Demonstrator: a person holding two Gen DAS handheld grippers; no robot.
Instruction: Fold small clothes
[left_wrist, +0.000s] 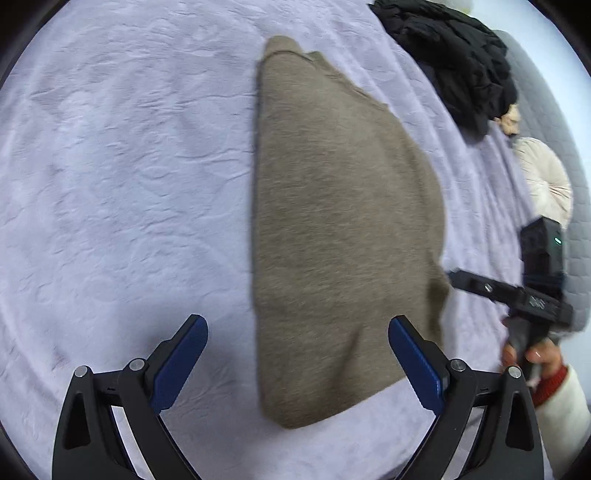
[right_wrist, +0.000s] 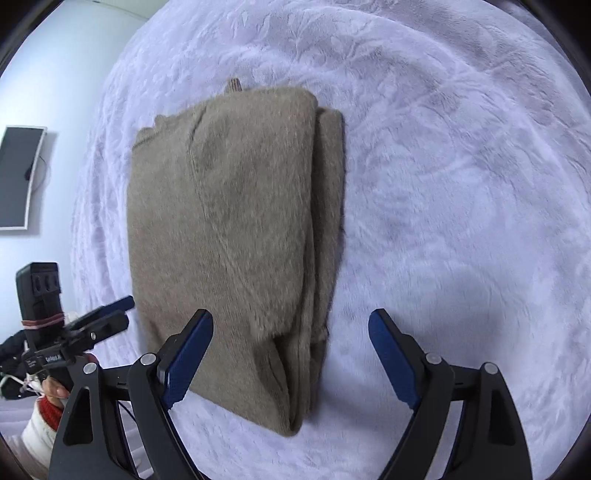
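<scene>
Left gripper (left_wrist: 297, 334) hangs over the lilac bedspread (left_wrist: 129, 166), blue pads spread wide, nothing between them but air above the near end of the folded brown sweater (left_wrist: 343, 221). The sweater lies flat in a long narrow bundle mid-bed. Over to the right gripper (right_wrist: 291, 330): jaws wide apart too, gripping nothing, poised above the bundle's near right edge, where the stacked folds (right_wrist: 317, 258) show. Further right, a black clothes heap (left_wrist: 454, 59) and a pale round cushion (left_wrist: 546, 181) sit near the bed's edge.
</scene>
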